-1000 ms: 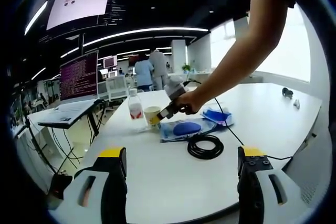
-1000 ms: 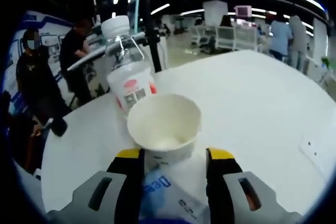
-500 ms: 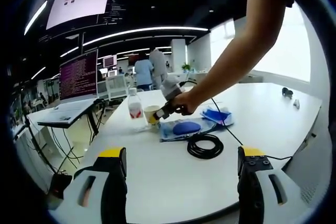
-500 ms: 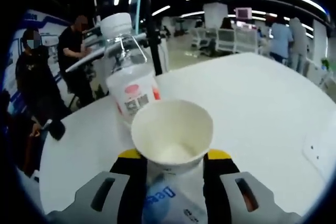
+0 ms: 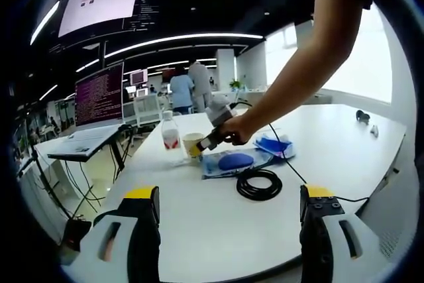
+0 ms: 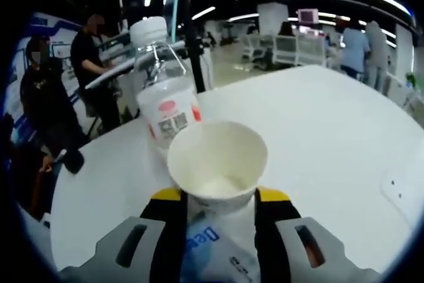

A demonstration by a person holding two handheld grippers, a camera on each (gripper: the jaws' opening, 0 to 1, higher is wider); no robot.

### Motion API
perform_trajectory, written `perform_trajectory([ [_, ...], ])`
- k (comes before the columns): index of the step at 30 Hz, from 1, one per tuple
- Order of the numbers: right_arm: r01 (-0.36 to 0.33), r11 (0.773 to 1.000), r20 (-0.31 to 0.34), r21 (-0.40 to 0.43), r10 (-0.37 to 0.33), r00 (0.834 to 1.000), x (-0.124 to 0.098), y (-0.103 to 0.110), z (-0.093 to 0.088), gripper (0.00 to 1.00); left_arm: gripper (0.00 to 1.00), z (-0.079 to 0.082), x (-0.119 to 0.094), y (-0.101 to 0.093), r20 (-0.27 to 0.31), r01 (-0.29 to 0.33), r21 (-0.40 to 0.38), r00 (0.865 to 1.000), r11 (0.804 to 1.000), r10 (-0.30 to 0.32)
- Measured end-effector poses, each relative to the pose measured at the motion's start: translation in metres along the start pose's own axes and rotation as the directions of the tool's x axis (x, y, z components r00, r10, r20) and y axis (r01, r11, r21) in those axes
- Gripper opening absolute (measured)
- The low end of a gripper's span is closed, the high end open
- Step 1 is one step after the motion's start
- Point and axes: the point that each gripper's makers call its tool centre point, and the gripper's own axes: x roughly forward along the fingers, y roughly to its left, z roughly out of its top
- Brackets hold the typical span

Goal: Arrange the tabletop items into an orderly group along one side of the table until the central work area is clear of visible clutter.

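A white paper cup (image 6: pixel 217 161) stands between the yellow-tipped jaws of my right gripper (image 6: pixel 218 195), which is shut on its lower part. A clear water bottle (image 6: pixel 164 101) with a white cap and red label stands just behind it on the left. A blue packet (image 6: pixel 212 253) lies under the jaws. In the left gripper view a hand holds the right gripper (image 5: pixel 201 145) at the cup (image 5: pixel 191 144), beside the bottle (image 5: pixel 171 138). My left gripper (image 5: pixel 230 195) hangs open over the white table (image 5: pixel 212 236), holding nothing.
Two blue packets (image 5: pixel 232 162) (image 5: pixel 274 145) and a coiled black cable (image 5: pixel 259 184) lie mid-table, with a cord running right. A laptop on a stand (image 5: pixel 98 101) is off the left edge. Small dark items (image 5: pixel 362 116) sit far right. People stand in the background.
The right gripper's jaws have drawn in slightly around the cup, which now sits closer and more centred between them. The left gripper has not moved.
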Motion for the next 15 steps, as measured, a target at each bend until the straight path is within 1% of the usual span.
perform_trajectory([
  [5,0.001,1.0,-0.001,0.013,-0.001,1.0,-0.002,0.0,0.0,0.38,0.87,0.0,0.0,0.0,-0.002,0.001,0.004,1.0,1.0,-0.001],
  [13,0.003,1.0,-0.016,0.029,-0.003,1.0,-0.01,-0.003,-0.014,0.41,0.87,0.0,0.0,-0.001,-0.001,0.003,0.005,1.0,1.0,-0.003],
  [15,0.009,0.999,-0.015,0.033,-0.008,1.0,-0.013,-0.006,-0.014,0.41,0.87,0.001,0.0,-0.001,0.001,0.003,0.004,1.0,1.0,-0.003],
])
